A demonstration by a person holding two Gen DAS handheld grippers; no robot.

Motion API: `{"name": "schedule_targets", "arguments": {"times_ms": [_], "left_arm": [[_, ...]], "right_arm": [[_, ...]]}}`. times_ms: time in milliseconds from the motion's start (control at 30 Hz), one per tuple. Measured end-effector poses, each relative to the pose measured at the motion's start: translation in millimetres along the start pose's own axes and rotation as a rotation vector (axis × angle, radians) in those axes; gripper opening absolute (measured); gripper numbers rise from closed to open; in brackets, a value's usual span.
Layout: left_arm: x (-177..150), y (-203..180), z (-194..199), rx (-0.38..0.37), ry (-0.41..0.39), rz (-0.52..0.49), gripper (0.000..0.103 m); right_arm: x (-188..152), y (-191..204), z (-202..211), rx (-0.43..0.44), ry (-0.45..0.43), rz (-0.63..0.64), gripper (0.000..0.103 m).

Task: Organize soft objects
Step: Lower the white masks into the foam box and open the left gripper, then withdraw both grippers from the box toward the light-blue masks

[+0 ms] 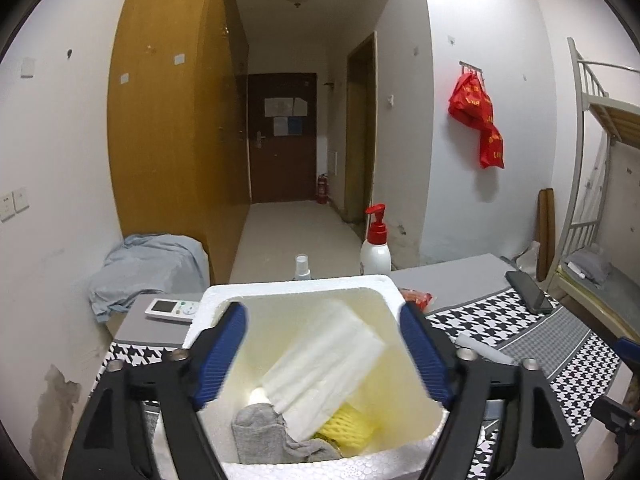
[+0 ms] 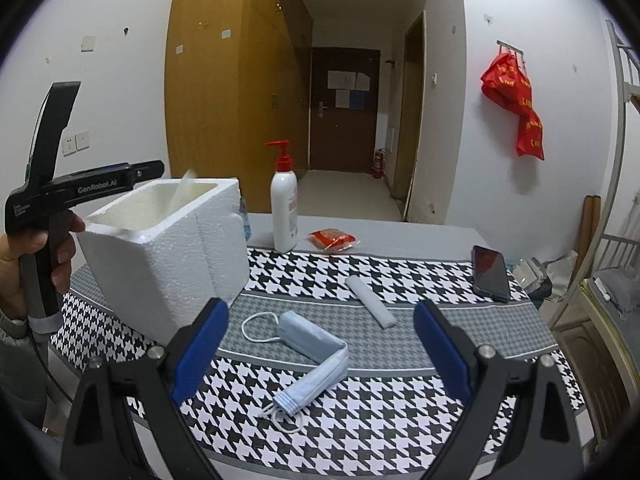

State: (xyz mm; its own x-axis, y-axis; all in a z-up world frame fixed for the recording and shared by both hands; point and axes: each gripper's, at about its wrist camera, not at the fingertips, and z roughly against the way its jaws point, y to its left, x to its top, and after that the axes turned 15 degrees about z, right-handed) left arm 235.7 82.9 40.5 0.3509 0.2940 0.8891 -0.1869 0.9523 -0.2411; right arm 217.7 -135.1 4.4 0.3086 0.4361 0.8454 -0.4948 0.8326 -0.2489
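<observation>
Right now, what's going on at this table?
A person is sorting soft things into the foam box. The left gripper hangs over it, jaws open and empty; a white pad, grey sock and yellow foam net lie inside. The right gripper is open above the blue mask on the cloth. A white roll waits beyond.

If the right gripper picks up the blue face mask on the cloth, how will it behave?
The face mask is probably floppy: it already lies bent over on itself. It looks thin and light, so it should lift easily. Its ear loops trail loose and may dangle or snag. The right gripper stands open above it.
</observation>
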Motion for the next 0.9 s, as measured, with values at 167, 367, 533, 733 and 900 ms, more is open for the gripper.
{"name": "schedule_targets", "arguments": {"times_ms": [167,367,533,733,900], "left_arm": [[-3.6,-7.7,7.3,0.012,-0.038,-0.021,0.101],[-5.6,-15.9,20.1,-0.009,-0.053,-0.024,0.102],[-10.5,-26.3,35.2,-0.020,-0.066,-0.040,0.102],[-15.2,-41.0,55.6,-0.034,-0.085,-0.059,0.102],[-19.0,-48.6,72.1,-0.039,-0.101,-0.055,0.102]], "right_arm": [[-2.2,-4.3,-0.9,0.003,0.000,-0.008,0.096],[-2.2,-10.9,4.3,-0.001,-0.013,-0.023,0.096],[-0.1,-14.8,16.5,-0.010,-0.037,-0.015,0.096],[0.1,-21.1,34.1,-0.021,-0.072,-0.012,0.096],[-1.1,-24.3,50.9,-0.020,-0.106,-0.003,0.096]]}}
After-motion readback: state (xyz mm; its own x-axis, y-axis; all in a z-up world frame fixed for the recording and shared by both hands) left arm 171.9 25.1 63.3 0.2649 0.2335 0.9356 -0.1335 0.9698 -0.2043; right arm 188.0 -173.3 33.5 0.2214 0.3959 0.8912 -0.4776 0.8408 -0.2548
